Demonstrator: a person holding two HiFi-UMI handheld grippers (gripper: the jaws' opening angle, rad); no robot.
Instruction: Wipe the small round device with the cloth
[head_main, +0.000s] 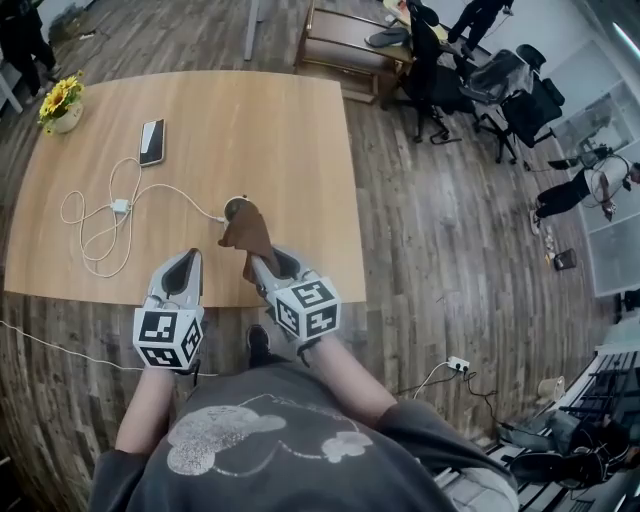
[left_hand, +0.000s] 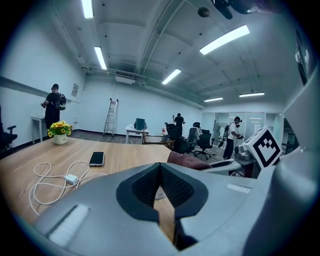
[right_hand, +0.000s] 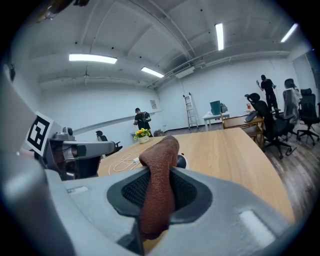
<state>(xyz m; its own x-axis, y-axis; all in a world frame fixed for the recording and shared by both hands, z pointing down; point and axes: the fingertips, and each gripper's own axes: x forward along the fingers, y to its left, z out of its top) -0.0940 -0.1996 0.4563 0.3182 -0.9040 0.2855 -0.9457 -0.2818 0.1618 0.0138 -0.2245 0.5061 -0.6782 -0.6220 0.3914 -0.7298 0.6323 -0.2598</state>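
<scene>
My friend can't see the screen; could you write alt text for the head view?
Seen from above, the right gripper holds a brown cloth over a small round device on a wooden table. The left gripper is beside it, shut and empty; a phone, white cable and flowers are further left.

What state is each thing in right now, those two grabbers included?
Left hand-held gripper: shut, empty.
Right hand-held gripper: shut on the cloth.
Cloth: pinched, end sticking out past the jaws.
Small round device: on the table, white cable attached.
Phone: lying flat, screen dark.
</scene>
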